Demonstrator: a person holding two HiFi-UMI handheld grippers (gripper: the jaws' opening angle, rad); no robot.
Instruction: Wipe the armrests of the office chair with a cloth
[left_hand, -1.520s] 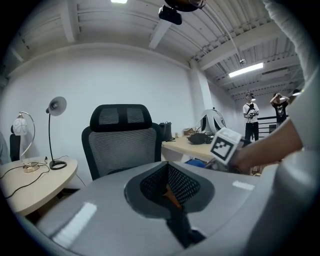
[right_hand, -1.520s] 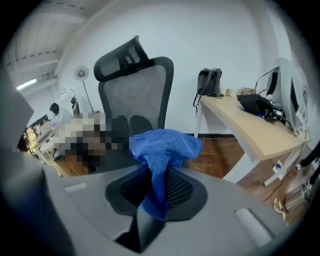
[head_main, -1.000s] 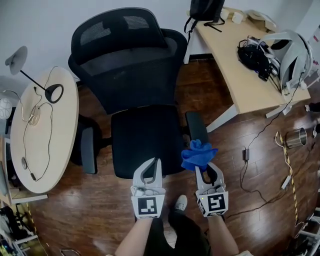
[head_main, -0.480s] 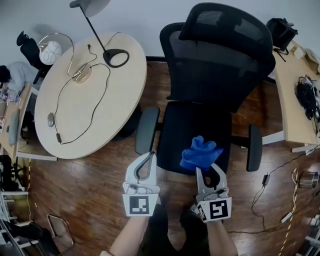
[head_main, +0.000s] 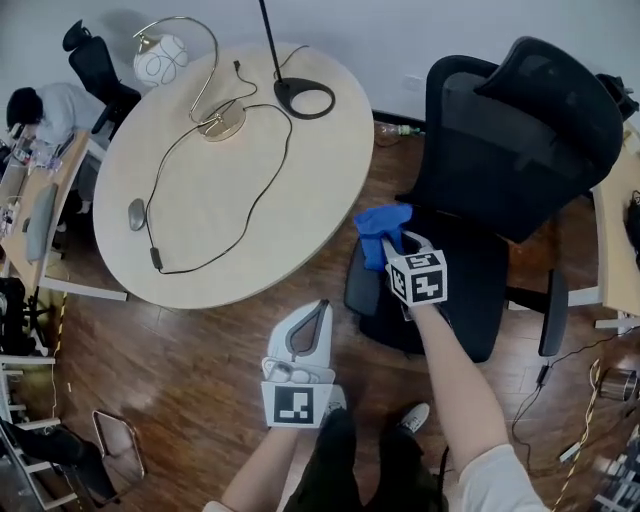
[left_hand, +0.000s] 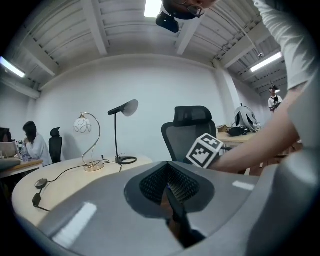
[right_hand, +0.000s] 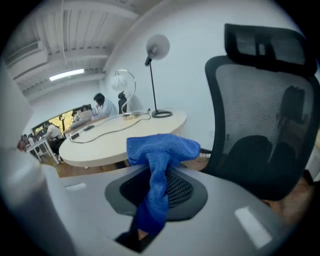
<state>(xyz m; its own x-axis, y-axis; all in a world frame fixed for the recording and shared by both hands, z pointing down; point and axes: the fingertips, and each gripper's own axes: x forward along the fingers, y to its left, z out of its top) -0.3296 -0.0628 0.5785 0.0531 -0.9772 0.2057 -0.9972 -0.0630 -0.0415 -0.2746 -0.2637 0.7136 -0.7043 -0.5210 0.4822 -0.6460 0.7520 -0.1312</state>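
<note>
Now the right gripper (head_main: 390, 248) is clenched on the blue cloth (right_hand: 161, 148). Only a thin twisted part sits between the jaws, and the bigger bunch stands free in front of the tips. The near armrest (head_main: 361, 279) of the office chair (head_main: 520, 130) lies just under this gripper, a little to its left. I cannot tell if the cloth already touches the pad. The other armrest (head_main: 552, 312) is well apart, on the right side of the gripper, beyond the seat.

The left gripper (head_main: 319, 306) hangs lower and to the left of the right one. Its jaws are closed together with nothing between them, and it holds no part of the chair.

I think the first risk is the grip. A pull along the pad can drag the narrow part out of the jaws, and then the cloth falls. The second risk is the bunch: if it folds away under pressure, the hard tips rub the armrest instead of the fabric. Third, nothing steadies the chair, so a side push may turn it away from the cloth. Also the round table (head_main: 230, 150) edge is near on the left of the gripper, and a wide stroke could knock it.
</note>
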